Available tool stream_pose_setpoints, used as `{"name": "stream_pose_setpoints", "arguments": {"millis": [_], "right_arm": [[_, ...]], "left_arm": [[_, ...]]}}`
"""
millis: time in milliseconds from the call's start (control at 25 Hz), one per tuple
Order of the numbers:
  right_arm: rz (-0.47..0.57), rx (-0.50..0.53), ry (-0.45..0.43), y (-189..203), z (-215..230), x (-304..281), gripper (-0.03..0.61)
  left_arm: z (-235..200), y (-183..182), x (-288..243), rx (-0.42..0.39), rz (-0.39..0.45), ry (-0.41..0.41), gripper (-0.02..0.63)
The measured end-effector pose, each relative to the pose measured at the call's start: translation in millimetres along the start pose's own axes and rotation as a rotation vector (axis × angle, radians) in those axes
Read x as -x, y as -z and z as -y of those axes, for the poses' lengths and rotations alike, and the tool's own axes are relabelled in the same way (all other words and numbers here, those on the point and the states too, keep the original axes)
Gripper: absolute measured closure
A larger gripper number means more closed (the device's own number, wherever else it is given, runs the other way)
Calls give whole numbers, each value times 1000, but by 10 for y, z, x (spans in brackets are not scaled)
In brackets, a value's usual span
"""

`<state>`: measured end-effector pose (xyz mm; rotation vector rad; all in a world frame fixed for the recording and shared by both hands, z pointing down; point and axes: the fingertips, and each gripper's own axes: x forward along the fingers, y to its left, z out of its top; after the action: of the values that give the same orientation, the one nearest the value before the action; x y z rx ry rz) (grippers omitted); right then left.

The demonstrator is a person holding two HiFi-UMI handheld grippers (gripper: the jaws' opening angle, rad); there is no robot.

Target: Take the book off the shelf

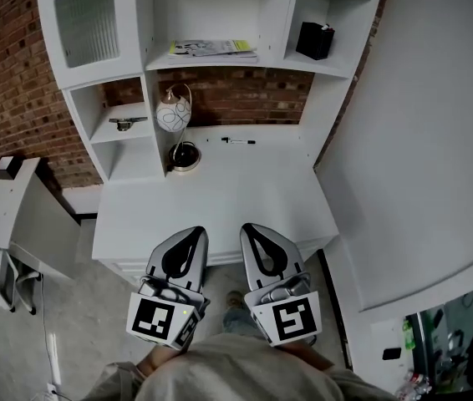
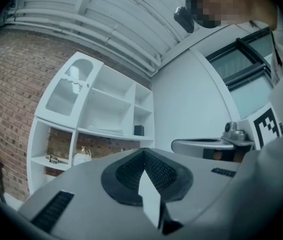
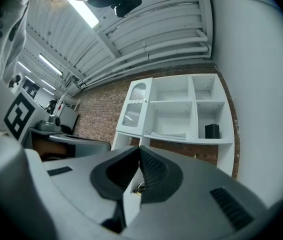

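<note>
Left gripper (image 1: 191, 234) and right gripper (image 1: 251, 229) were closed, empty, well short of the shelf (image 1: 270, 58). Jaws needed opening before reaching the flat book (image 1: 213, 48).

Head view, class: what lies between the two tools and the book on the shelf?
The head view shows bare white desk top, then a black pen below the book; a patterned ornament stands further left.
</note>
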<state>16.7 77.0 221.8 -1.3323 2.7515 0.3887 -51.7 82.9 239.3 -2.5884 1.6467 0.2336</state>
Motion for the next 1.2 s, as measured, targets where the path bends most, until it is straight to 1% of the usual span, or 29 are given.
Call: {"name": "stream_pose_setpoints", "arguments": {"millis": [280, 600, 720, 960, 1200], "right_arm": [[19, 13, -18, 58, 505, -563, 561], [37, 2, -56, 180, 1017, -1073, 560], [54, 7, -82, 222, 1166, -1251, 561], [78, 2, -128, 315, 1384, -1507, 561], [70, -20, -180, 443, 1345, -1684, 561]], "left_arm": [[-269, -32, -688, -7, 17, -15, 604], [-494, -32, -1346, -21, 25, -58, 604], [-576, -37, -1548, -31, 48, -79, 604], [-668, 33, -1822, -39, 63, -119, 604], [-835, 128, -1863, -33, 51, -171, 604]]}}
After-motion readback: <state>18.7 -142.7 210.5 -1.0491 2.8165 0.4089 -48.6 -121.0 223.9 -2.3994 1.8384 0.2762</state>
